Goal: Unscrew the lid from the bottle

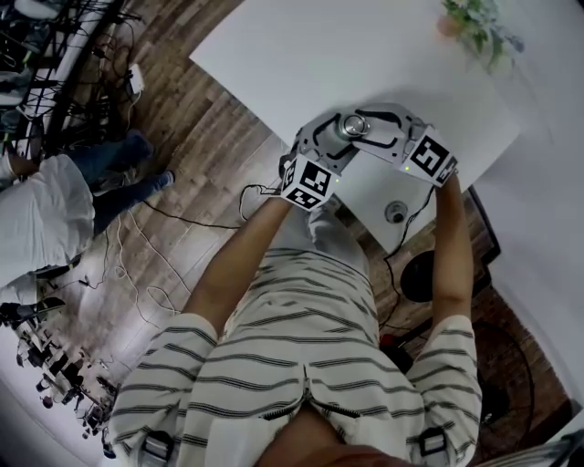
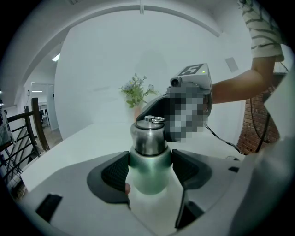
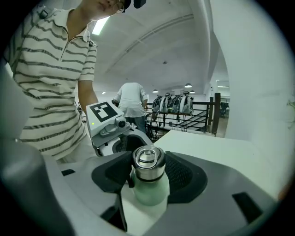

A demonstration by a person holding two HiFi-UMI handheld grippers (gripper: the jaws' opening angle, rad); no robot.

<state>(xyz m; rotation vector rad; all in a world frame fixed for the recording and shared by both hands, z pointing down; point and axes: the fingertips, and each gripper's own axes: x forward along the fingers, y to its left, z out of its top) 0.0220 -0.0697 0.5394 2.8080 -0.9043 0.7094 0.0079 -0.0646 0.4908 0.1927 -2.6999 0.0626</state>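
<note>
Left gripper (image 2: 150, 167) clamps pale-green bottle (image 2: 147, 179) topped by steel lid (image 2: 148, 137).

One bottle (image 2: 147, 179), one lid (image 2: 148, 138), two grippers (image 2: 150, 169) (image 3: 146, 171), one table (image 1: 301, 55), one potted plant (image 1: 474, 23), two people (image 1: 310, 365) (image 1: 46, 214)

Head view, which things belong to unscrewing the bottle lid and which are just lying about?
In the job: green bottle, clamped by the left gripper; steel lid, gripped by the right gripper.
Lying about: potted plant at the far corner of the table; small round object near its edge; cables on the floor.
</note>
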